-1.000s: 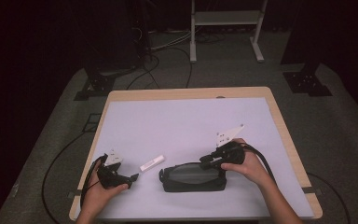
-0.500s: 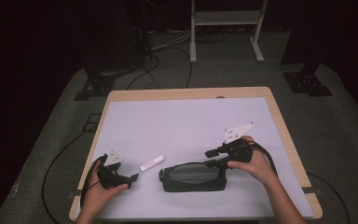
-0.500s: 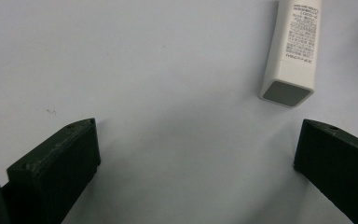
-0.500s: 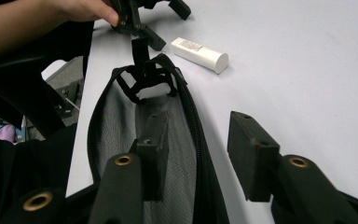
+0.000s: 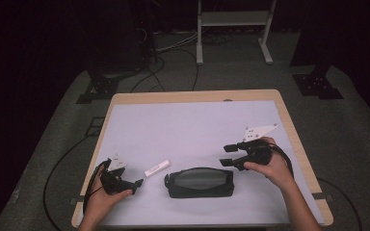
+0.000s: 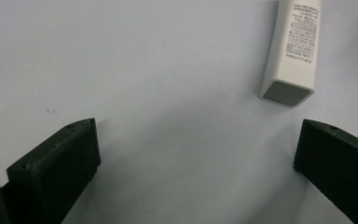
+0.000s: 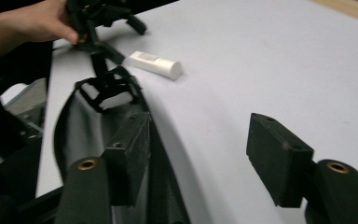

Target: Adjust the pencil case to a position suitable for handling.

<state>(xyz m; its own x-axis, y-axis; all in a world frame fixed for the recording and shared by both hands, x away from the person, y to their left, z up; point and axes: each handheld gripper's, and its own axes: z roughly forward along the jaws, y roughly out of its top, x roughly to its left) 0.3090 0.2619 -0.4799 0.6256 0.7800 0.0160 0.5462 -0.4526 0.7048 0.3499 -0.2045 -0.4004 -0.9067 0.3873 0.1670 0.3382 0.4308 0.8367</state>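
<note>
A black zip pouch [image 5: 200,182] lies near the table's front edge, and a small white tube [image 5: 157,168] lies just left of it. My left gripper [image 5: 137,184] rests on the mat at the front left, open. In the left gripper view its jaws stand wide apart [image 6: 198,135] and the tube's grey end [image 6: 289,91] sits just beyond the right jaw. My right gripper [image 5: 225,155] hovers off the pouch's upper right corner. Its jaws [image 7: 200,135] have just been opening and only bare mat lies between them, with the pouch [image 7: 98,121] under the left jaw.
A pale mat covers the table, whose wooden rim [image 5: 298,144] shows at the sides. On the dark floor behind it stand a white metal frame [image 5: 233,19] and black stands, with cables running between them. The other hand and its gripper [image 7: 98,14] appear at the top left of the right gripper view.
The right gripper has left the pouch's right end, moved right and a little up, and its jaws have spread. The left hand, tube and pouch have kept still.
</note>
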